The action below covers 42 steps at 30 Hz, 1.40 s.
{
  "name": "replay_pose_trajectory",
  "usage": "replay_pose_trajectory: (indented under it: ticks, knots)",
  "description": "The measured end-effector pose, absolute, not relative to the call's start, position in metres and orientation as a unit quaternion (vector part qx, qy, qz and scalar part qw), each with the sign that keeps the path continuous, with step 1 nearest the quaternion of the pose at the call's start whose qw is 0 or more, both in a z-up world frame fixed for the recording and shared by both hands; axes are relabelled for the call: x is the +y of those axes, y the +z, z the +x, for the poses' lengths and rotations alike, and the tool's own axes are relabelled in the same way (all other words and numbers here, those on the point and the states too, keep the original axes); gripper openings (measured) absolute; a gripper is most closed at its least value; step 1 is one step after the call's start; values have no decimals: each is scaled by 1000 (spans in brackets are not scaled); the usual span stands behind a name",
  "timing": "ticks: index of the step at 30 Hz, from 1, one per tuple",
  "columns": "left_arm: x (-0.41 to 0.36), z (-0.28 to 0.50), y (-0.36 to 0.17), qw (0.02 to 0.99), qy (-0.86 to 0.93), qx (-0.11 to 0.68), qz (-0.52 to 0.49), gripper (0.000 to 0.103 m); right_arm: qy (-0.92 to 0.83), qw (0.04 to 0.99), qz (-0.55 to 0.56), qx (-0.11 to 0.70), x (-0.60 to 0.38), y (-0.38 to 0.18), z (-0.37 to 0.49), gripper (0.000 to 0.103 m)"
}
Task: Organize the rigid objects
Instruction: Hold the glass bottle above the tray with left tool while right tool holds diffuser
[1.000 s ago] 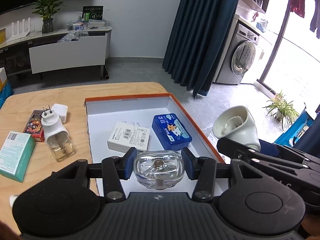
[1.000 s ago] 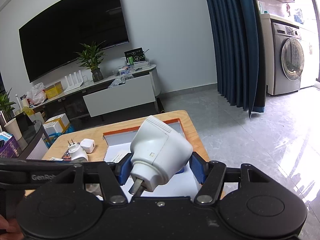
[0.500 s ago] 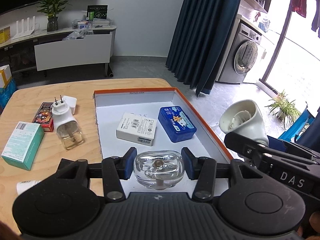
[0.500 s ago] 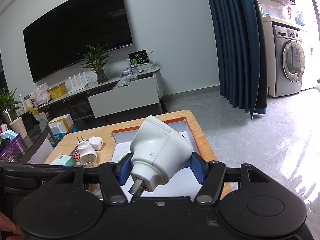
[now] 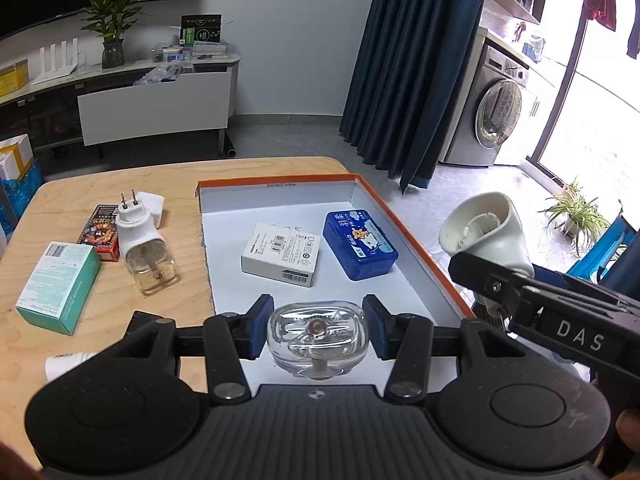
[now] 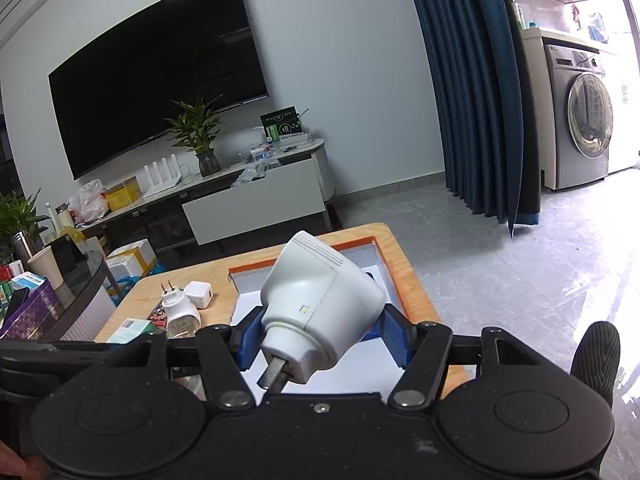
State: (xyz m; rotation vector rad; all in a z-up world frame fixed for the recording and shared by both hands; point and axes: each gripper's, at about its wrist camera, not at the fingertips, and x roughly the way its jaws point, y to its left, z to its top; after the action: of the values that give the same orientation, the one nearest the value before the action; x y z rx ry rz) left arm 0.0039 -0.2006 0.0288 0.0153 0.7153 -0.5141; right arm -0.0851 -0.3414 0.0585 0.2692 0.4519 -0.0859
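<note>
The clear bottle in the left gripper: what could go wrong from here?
1. The clear bottle is smooth and rounded, and the left gripper pinches only its sides, so it might slip onto the white tray.
2. The right gripper holds the white plug housing close by; the two could collide.

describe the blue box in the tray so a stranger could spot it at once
On the wooden table lies a shallow white tray with an orange rim. Two boxes lie inside it; the blue box is the right one, nearer the rim, its lid printed with a cartoon, unlike the white box beside it.
</note>
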Motion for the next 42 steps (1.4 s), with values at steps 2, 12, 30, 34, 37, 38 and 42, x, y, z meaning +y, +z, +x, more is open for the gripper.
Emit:
replay_pose_trajectory:
  ticks: [2,12,30,34,37,38,42]
  knots:
    - [-201,3,28,905,-247,346,7,49,-42,964,133,229,-341,56,-84,73]
    - [-199,0,29,909,-244,338,3,49,-33,962,131,238,-335,52,-80,73]
    - [-199,12,12,899,-249,359,-8,49,-33,952,133,273,-342,33,-68,73]
    - [-197,14,11,899,-247,361,-7,49,-25,951,131,278,-342,31,-61,73]
    - [-195,16,11,900,-241,362,-5,49,-18,952,126,278,-344,34,-55,73]
    - [-195,17,13,901,-240,362,-5,49,-19,953,124,277,-346,36,-53,73]
    - [-197,20,20,904,-238,354,-8,49,-26,955,122,271,-355,44,-51,73]
